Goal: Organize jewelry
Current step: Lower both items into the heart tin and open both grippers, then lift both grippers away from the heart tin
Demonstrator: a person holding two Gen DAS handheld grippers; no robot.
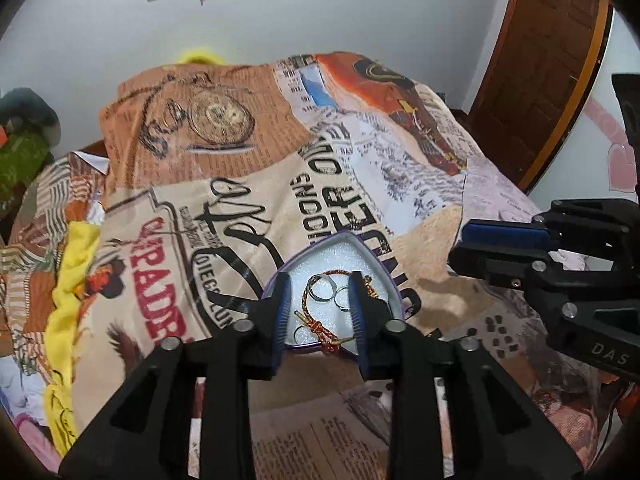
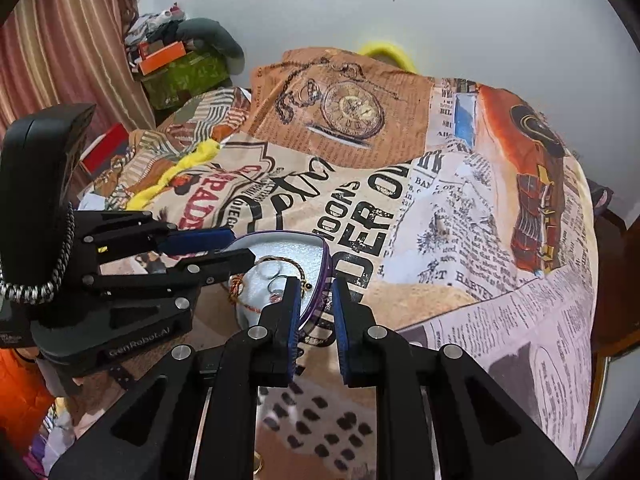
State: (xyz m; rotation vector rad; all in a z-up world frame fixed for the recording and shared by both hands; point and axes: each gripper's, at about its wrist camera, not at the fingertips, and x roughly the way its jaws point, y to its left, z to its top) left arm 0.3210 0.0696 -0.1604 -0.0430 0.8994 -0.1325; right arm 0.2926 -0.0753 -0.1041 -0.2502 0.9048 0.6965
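A purple-rimmed jewelry box (image 1: 378,258) with a white foam lining lies on the printed bedspread. Inside it are silver rings (image 1: 320,290) and a red-and-gold braided bracelet (image 1: 320,328). My left gripper (image 1: 322,292) is open, its fingers straddling the box just above the jewelry. My right gripper (image 2: 316,296) is open with a narrow gap, its tips at the box's right rim (image 2: 326,258), holding nothing. The rings (image 2: 272,274) and bracelet (image 2: 237,284) also show in the right wrist view. Each gripper shows in the other's view: the right one (image 1: 504,240), the left one (image 2: 208,246).
The bedspread (image 1: 280,184) covers a bed against a white wall. Yellow cloth (image 1: 76,272) lies on the bed's left side. Piled boxes and clothes (image 2: 176,68) stand at the far left by a curtain. A wooden door (image 1: 544,52) is at the right.
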